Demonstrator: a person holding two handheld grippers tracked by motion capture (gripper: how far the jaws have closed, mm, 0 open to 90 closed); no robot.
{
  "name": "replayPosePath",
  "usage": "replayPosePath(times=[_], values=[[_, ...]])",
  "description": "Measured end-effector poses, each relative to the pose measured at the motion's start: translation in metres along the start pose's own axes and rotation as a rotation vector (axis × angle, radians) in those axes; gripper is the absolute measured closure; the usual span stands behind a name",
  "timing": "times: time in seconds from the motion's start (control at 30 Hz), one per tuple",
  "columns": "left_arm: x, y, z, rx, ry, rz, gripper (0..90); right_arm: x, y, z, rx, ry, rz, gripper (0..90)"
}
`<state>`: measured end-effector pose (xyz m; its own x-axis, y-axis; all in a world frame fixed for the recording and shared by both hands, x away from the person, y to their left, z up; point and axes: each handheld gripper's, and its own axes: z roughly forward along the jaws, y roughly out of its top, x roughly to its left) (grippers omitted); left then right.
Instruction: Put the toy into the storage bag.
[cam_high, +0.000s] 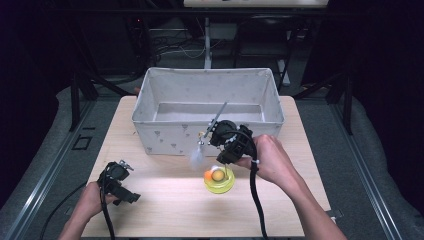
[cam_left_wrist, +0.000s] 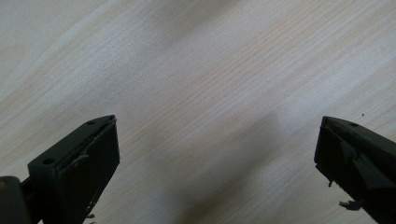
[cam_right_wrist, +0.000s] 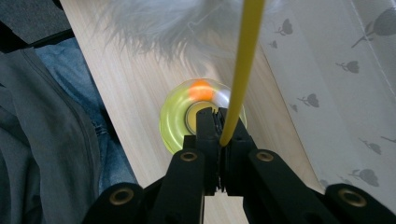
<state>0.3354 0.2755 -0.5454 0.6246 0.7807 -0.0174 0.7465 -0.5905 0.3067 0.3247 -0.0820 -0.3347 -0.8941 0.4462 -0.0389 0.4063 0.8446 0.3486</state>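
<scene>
A round yellow-green toy base (cam_high: 219, 184) with an orange ball (cam_high: 208, 175) in it lies on the wooden table (cam_high: 165, 210), in front of the fabric box. My right gripper (cam_high: 225, 159) hangs just above the base, pointing down, shut on a thin yellow rod (cam_right_wrist: 238, 84). A white feather tuft (cam_high: 196, 156) dangles to the left of that gripper. In the right gripper view the base (cam_right_wrist: 173, 123) and ball (cam_right_wrist: 201, 90) lie right below the closed jaws (cam_right_wrist: 219, 126). My left gripper (cam_high: 125, 181) rests low at the table's front left, open, with only bare wood between its jaws (cam_left_wrist: 217, 126).
A white fabric box (cam_high: 207, 131) with a small grey print stands across the back half of the table, its front wall just behind my right gripper. The person's lap in blue and grey cloth (cam_right_wrist: 56, 121) lies beyond the table edge. Dark floor and stands surround the table.
</scene>
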Motion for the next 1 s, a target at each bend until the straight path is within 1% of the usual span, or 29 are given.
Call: replayPosePath(times=[0.23, 0.47, 0.53, 0.73, 1.0], values=[[-0.001, 0.0, 0.001, 0.007, -0.003, 0.005, 0.2, -0.001, 0.004, -0.008, 0.005, 0.004, -0.008, 88.1], [-0.001, 0.0, 0.001, 0.011, -0.005, 0.002, 0.2, -0.005, 0.009, -0.019, -0.009, 0.016, -0.012, 88.1], [-0.001, 0.0, 0.001, 0.011, -0.007, 0.003, 0.2, -0.005, 0.01, -0.022, -0.018, 0.016, -0.013, 88.1], [-0.001, 0.0, 0.001, 0.006, -0.006, 0.004, 0.2, -0.007, 0.015, -0.033, -0.022, 0.01, -0.017, 88.1], [-0.001, 0.0, 0.001, 0.006, -0.006, 0.005, 0.2, -0.015, 0.018, -0.045, -0.03, 0.008, -0.01, 88.1]])
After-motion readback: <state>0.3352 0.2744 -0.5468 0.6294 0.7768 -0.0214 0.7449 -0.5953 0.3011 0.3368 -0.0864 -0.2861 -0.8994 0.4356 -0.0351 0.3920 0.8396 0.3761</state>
